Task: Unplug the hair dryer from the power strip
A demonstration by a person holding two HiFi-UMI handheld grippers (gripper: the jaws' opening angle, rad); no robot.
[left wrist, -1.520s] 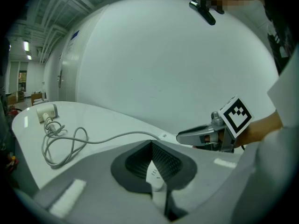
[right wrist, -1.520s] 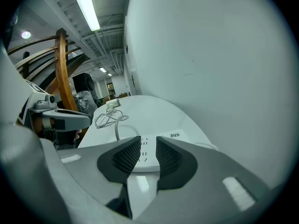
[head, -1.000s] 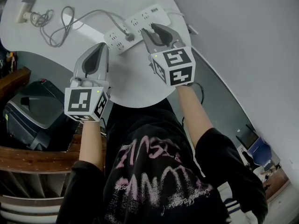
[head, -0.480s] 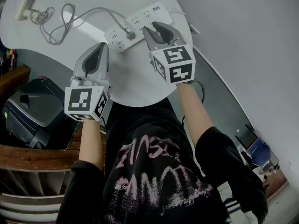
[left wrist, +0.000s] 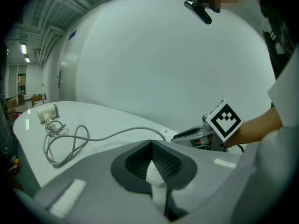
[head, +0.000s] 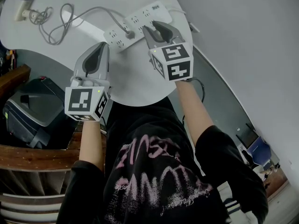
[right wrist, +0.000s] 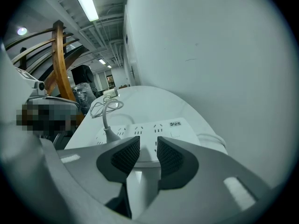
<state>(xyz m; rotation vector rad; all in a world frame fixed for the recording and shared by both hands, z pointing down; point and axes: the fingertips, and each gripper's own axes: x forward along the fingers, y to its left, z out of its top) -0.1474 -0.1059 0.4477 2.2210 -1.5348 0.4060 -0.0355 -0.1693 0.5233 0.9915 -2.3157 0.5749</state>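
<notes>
Right gripper (head: 152,29) is held low over the desk (head: 126,78) with a narrow gap between its jaws and nothing in them. The white power strip (head: 140,20) lies just ahead of its tips, and the grey plug (head: 130,34) sits in a socket slightly left of them. Left gripper (head: 99,45) is clenched on nothing, nearer the person and apart from the strip. The cord (head: 84,17) loops from the plug to the hair dryer (head: 23,9) at the desk's far left edge.
</notes>
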